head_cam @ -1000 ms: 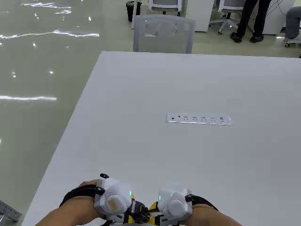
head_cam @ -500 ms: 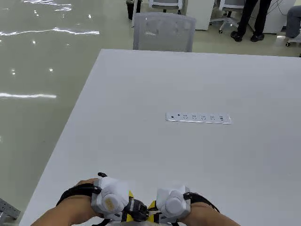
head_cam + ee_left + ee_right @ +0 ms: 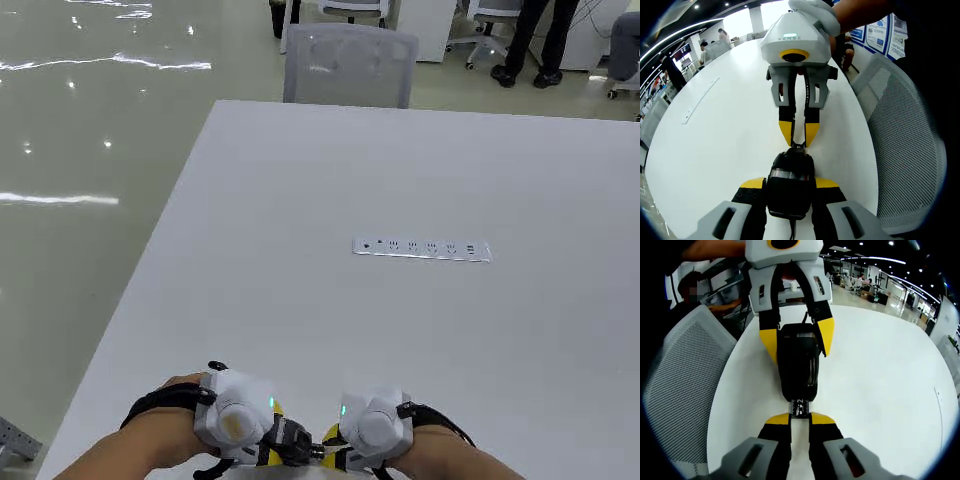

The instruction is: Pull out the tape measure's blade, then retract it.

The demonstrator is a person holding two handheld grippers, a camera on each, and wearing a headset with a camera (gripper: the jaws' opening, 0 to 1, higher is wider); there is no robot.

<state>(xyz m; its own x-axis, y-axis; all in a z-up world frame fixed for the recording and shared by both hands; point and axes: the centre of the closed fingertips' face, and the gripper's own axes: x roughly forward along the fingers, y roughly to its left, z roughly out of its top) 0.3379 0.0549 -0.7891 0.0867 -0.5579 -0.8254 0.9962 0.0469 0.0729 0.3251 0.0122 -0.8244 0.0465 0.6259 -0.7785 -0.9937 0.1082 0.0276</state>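
A black tape measure [image 3: 790,187] sits between the yellow fingers of my left gripper [image 3: 790,182], which is shut on its case. My right gripper [image 3: 797,134] faces it and is shut on the blade's end hook [image 3: 798,146], with barely any blade showing. In the right gripper view my right gripper [image 3: 800,419] pinches the blade tip [image 3: 799,407], and beyond it the left gripper [image 3: 796,340] clamps the tape measure [image 3: 797,365]. In the head view the left gripper [image 3: 240,425] and right gripper [image 3: 372,430] meet over the tape measure [image 3: 290,442] at the near edge of the white table [image 3: 400,330].
A white power strip [image 3: 421,249] lies mid-table. A grey mesh chair [image 3: 347,67] stands at the far edge, and another mesh chair [image 3: 900,145] is close to the near edge. People stand at the back right on the shiny floor.
Both grippers stay together at the near table edge with the tape measure between them. The head view has shifted slightly.
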